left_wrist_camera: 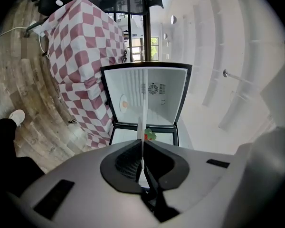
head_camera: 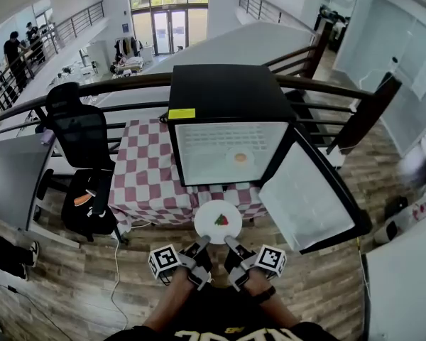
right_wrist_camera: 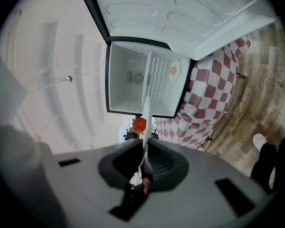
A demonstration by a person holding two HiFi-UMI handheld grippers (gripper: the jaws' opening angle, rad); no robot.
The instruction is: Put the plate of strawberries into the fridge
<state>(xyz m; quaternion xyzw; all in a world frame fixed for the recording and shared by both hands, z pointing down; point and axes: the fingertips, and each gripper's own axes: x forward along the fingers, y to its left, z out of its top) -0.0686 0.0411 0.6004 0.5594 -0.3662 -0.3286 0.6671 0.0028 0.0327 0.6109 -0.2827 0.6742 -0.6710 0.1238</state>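
A round white plate (head_camera: pixel 218 222) is held at its near rim by both tools. The left hand-held gripper (head_camera: pixel 203 241) is clenched on the rim's left part and the right hand-held gripper (head_camera: pixel 231 241) on its right part. In each gripper view the thin plate edge is seen pinched between the dark jaws. A single red strawberry with green leaves (head_camera: pixel 221 220) is carried near the middle of the plate.

The plate is outside the fridge, in front of its open compartment and at the near edge of the table draped in a red-and-white checked cloth (head_camera: pixel 145 176). Whether the plate touches the cloth cannot be told.

The black box-shaped fridge (head_camera: pixel 220 91) is set on that table, and its white interior is exposed. Its white-lined door (head_camera: pixel 309 197) is swung wide to the right. On the wire shelf inside, a small orange item on a white dish (head_camera: pixel 240 158) is seen.

A black office chair (head_camera: pixel 82 130) is placed left of the table on the wooden plank floor (head_camera: pixel 71 275).
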